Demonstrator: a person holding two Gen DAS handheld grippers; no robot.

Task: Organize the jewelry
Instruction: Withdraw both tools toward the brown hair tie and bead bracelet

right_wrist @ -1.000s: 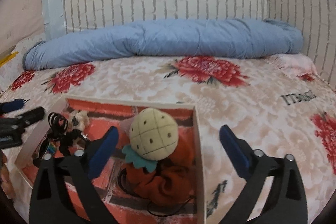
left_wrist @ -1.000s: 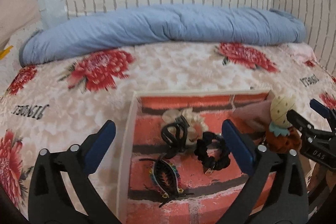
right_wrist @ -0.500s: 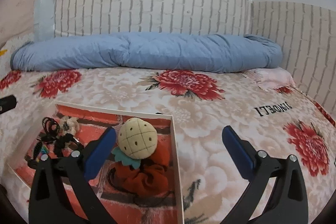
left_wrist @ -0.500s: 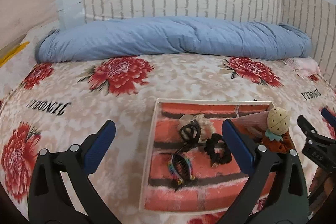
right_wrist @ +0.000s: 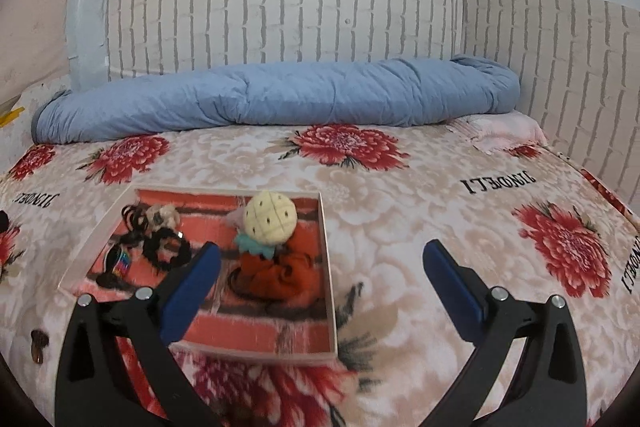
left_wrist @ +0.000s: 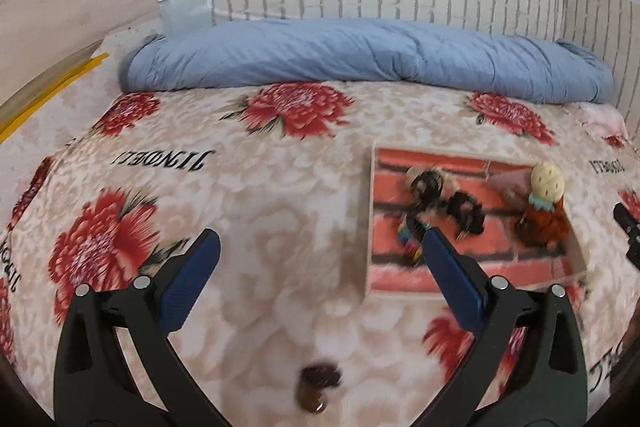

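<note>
Both wrist views look down the bed toward the wall (sharing the box [left_wrist: 368, 219] [right_wrist: 326, 267]).

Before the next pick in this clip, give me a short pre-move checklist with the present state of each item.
1. Left hand-held gripper open and empty: ok.
2. Right hand-held gripper open and empty: ok.
3. Small brown hair clip lying loose on the floral bedspread, outside the box: not ok.
4. Shallow brick-patterned cardboard box lying flat on the bedspread: ok.
5. Black scrunchie and orange scrunchie with cream plush ball inside the box: ok.
6. Brown clip intact: cannot tell, blurred.
</note>
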